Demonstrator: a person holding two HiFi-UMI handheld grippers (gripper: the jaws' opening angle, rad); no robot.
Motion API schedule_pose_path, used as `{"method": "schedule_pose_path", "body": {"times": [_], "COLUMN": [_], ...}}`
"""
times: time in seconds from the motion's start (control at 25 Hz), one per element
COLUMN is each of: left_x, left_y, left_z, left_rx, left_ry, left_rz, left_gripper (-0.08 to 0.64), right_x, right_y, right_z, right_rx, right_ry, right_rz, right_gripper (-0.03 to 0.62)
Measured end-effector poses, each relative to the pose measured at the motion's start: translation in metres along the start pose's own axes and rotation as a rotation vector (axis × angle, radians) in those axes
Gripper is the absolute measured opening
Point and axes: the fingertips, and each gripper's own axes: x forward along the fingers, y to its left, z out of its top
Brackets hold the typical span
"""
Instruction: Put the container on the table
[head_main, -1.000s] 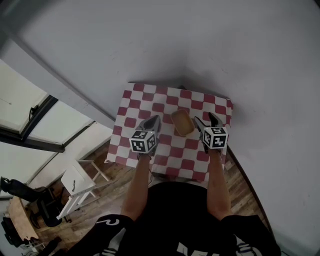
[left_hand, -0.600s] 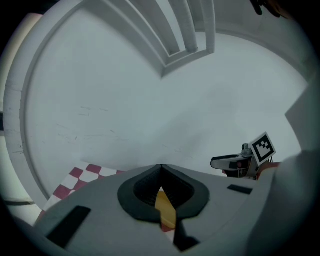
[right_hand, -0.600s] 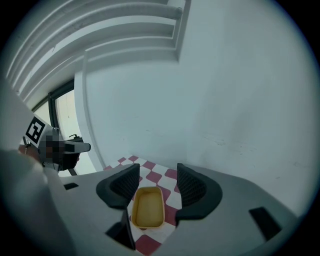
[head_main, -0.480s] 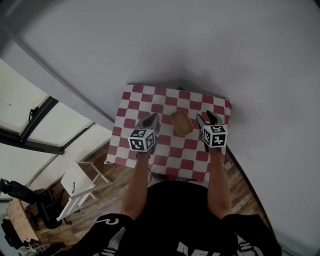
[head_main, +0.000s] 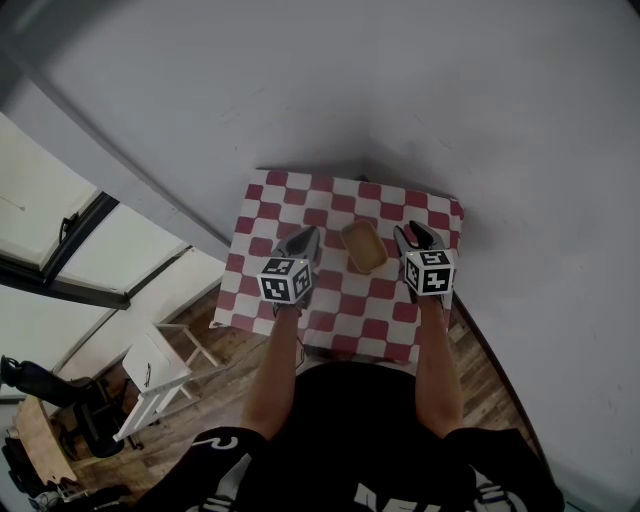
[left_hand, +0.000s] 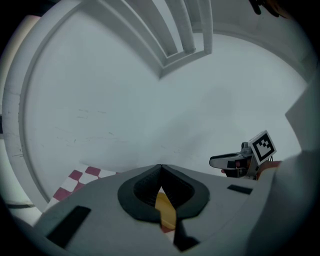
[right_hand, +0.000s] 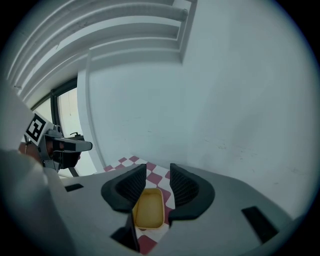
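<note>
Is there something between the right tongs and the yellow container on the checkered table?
Nothing visible. The container lies on the table just beside the right tongs, whose jaws have just been closing with nothing between them.

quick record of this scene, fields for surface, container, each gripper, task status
surface: table with a red-and-white checked cloth, set in a wall corner
container: yellow container, open-topped, looks empty, lying on the cloth between the grippers
left gripper: left gripper, jaws together, holding nothing
right gripper: right gripper, jaws apart, just been closing, nothing between them
task status: container rests on the table, neither gripper touching it
</note>
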Motion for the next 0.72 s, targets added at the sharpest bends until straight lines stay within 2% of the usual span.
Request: {"method": "schedule_pose_path", "body": {"times": [0.72], "left_x": [-0.0076], "left_y": [-0.0005], "left_z": [-0.0002], "left_rx": [-0.001], "left_ry": [-0.008], "left_rz": [0.008], "left_gripper": [0.025], "right_x": [-0.0078], "right_y": [0.0030], "right_z": [0.0030], "right_rx": [-0.009], "right_ry": [-0.010], "right_rz": [-0.004], "right_gripper": [0.034]}}
